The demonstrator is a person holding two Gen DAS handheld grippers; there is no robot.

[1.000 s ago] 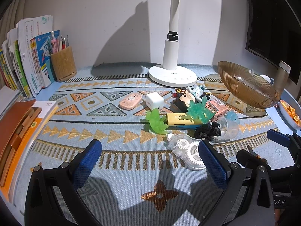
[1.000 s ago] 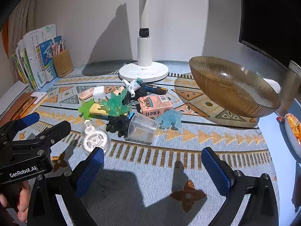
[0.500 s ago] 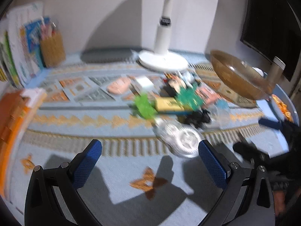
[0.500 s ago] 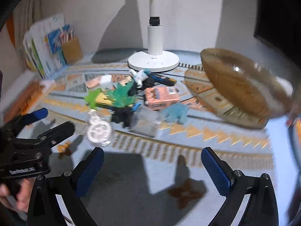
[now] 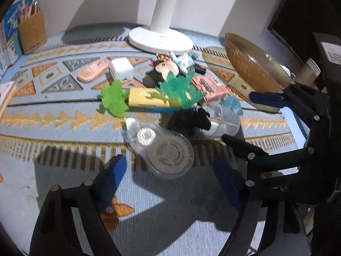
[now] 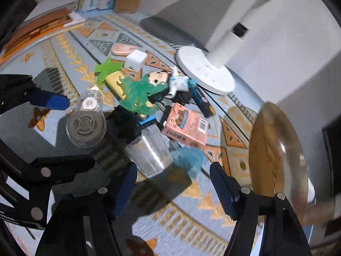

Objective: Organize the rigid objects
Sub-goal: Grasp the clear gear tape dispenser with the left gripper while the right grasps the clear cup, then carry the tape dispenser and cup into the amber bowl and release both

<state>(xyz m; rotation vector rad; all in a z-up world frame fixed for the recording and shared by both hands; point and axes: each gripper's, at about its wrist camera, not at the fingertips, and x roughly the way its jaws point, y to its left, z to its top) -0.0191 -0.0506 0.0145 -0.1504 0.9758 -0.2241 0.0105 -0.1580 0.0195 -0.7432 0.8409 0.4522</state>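
Note:
A pile of small rigid objects lies on the patterned mat: a clear correction-tape dispenser [image 5: 164,149], a black figure [image 5: 189,120], a clear cup [image 5: 226,119] on its side, green toys [image 5: 114,101], a yellow box [image 5: 147,99], a pink box [image 5: 211,89], a white cube [image 5: 121,70] and a pale blue toy [image 6: 188,160]. My left gripper [image 5: 170,183] is open just short of the dispenser. My right gripper [image 6: 173,189] is open just short of the clear cup [image 6: 149,151] and the blue toy. An amber ribbed bowl [image 6: 277,160] stands at the right.
A white lamp base [image 5: 161,39] stands behind the pile. A wooden pen holder [image 5: 32,34] and books stand at the back left. A pink case [image 5: 92,72] lies left of the cube. A dark monitor [image 5: 298,10] is at the far right.
Both grippers have moved forward and down toward the pile, staying open. The dispenser and the cup now sit much closer to the fingertips. No object has moved.

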